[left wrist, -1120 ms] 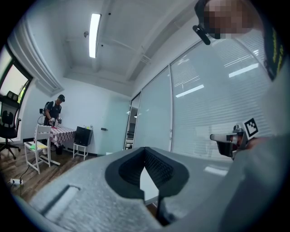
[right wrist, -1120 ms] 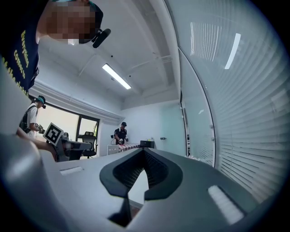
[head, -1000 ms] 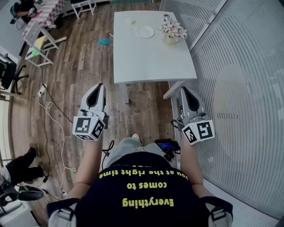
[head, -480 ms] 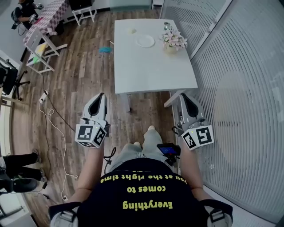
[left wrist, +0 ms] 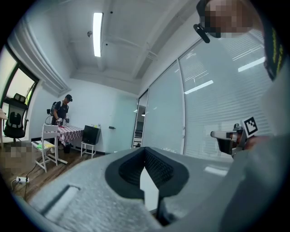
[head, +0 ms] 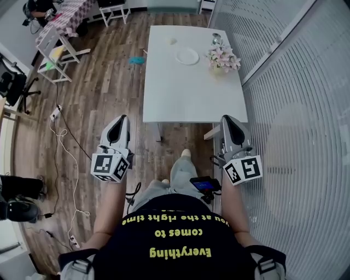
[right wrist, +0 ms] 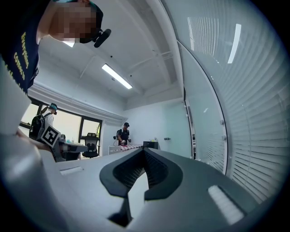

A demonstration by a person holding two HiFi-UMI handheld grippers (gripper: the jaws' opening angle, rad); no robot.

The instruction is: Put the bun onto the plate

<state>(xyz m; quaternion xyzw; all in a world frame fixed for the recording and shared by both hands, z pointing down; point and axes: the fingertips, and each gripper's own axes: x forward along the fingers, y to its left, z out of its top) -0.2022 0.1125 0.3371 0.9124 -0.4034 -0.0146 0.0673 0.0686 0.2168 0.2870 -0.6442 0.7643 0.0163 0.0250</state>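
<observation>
The left gripper [head: 121, 117] and right gripper [head: 226, 118], jaws together and empty, face the table [head: 191, 98] (plate [head: 187, 56], flowers [head: 223, 56], perhaps the bun [head: 173, 41]).

Floor: brown wood planks [head: 104, 82], with loose cables [head: 64, 138] trailing at 9 o'clock. White rectangular table [head: 191, 95] stands at 12 o'clock. Glass partition with horizontal slatted blinds [head: 295, 120] runs from 1 to 4 o'clock. White chair [head: 57, 46] and checked-cloth table [head: 76, 8] at 11 o'clock. Ceiling white, one strip light [left wrist: 97, 27] lit. Walls pale.

Probably an office, glass partition [head: 290, 98], swivel chair [left wrist: 13, 118]
</observation>
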